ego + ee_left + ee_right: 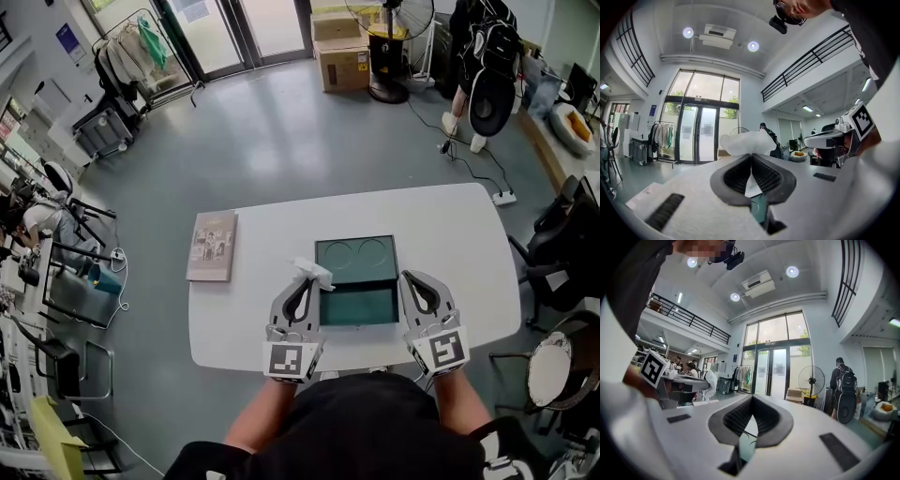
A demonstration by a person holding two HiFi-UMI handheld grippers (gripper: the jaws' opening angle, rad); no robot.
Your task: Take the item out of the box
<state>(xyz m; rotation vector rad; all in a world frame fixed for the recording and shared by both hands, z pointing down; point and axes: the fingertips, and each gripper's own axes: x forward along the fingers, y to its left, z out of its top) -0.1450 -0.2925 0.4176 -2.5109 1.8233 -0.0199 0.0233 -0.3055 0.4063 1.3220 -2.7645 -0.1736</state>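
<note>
1. On a white table point(450, 234), near its front edge: a flat dark green box point(366, 307), lying open, with the lid point(356, 255) folded back away from the person and showing two round outlines inside.
2. Left gripper point(305, 281) point(751, 157) at the box's left edge, fingers pressed together and pinching a white crumpled wad point(312, 273) point(747, 142).
3. In the left gripper view, most of the wad bunched up just past the fingertips, with a thin white flap running down between the two dark pads. Paper or thin plastic: cannot tell which.
4. Wad clear of the box's tray, sitting over the left rim about where tray and lid meet; touching the rim or hanging just above it, cannot tell.
5. Tray itself plain green inside, with nothing else visible in it.
6. Right gripper point(410, 277) point(752, 397) just beside the box's right edge, fingertips closed against each other with nothing between them; only a sliver of the green box showing below the pads in the right gripper view.
7. Both grippers pointing away from the person, roughly side by side, with the box between them.
8. Well to the left on the same table, apart from the box: a flat book point(212, 246) lying face up, close to the table's left edge.
9. Beyond the table, grey floor, glass doors point(701, 133) and a standing fan point(811, 380).
</note>
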